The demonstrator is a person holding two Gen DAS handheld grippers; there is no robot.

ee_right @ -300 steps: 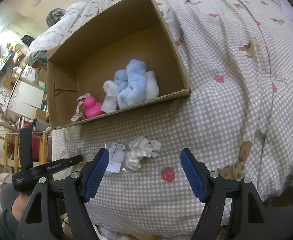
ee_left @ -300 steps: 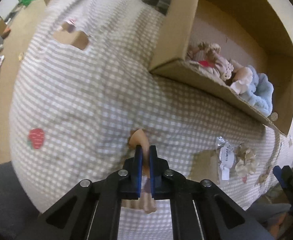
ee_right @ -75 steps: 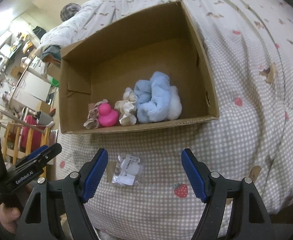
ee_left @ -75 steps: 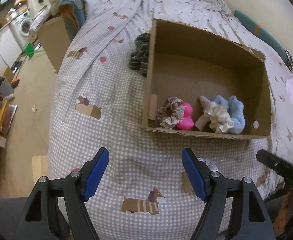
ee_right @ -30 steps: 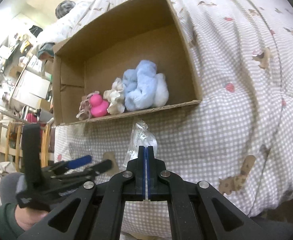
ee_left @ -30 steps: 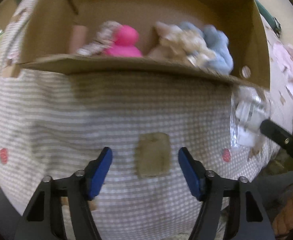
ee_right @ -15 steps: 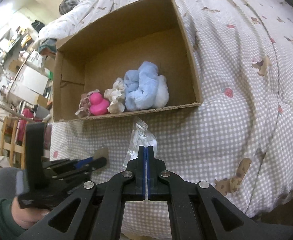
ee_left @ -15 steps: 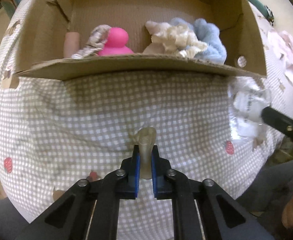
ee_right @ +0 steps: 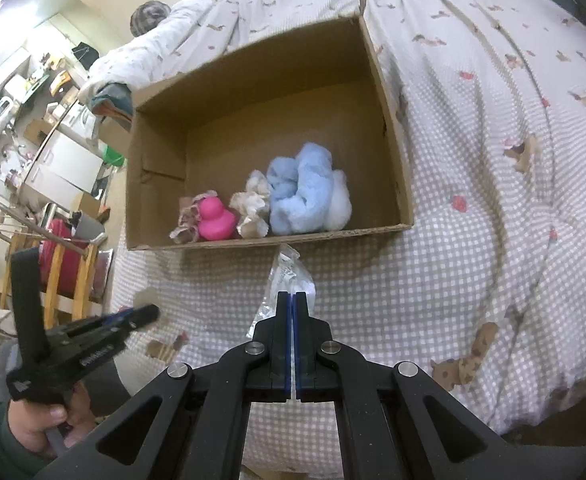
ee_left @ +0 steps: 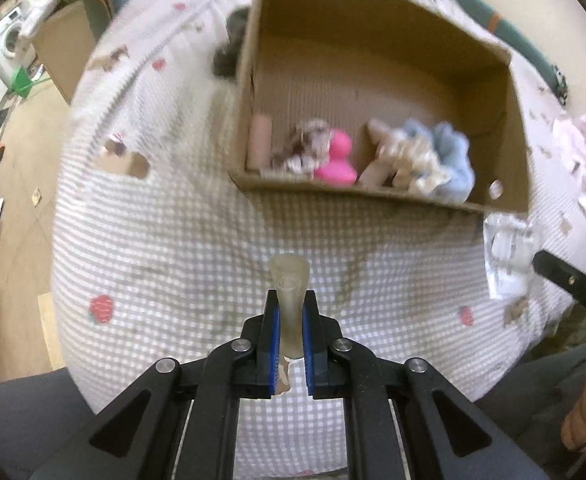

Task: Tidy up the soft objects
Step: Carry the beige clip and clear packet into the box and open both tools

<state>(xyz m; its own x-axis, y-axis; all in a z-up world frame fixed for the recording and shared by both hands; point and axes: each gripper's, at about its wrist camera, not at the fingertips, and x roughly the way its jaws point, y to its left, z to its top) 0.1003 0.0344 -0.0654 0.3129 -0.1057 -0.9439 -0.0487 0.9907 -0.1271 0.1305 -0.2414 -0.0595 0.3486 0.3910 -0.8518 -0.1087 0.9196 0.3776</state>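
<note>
Left tool (ee_left: 291, 320): pinching flat beige rubbery piece (ee_left: 290, 280). Right tool (ee_right: 292, 322): pinching clear plastic packet (ee_right: 287, 280). Open brown cardboard box (ee_right: 389, 120), frame centre: far half bare; checked bedspread (ee_right: 473, 240) open around.

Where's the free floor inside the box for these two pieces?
Bare floor runs along the cardboard box's back wall and far corners. The front wall is crowded: pink duck, cream scrunchie, blue plush.
</note>
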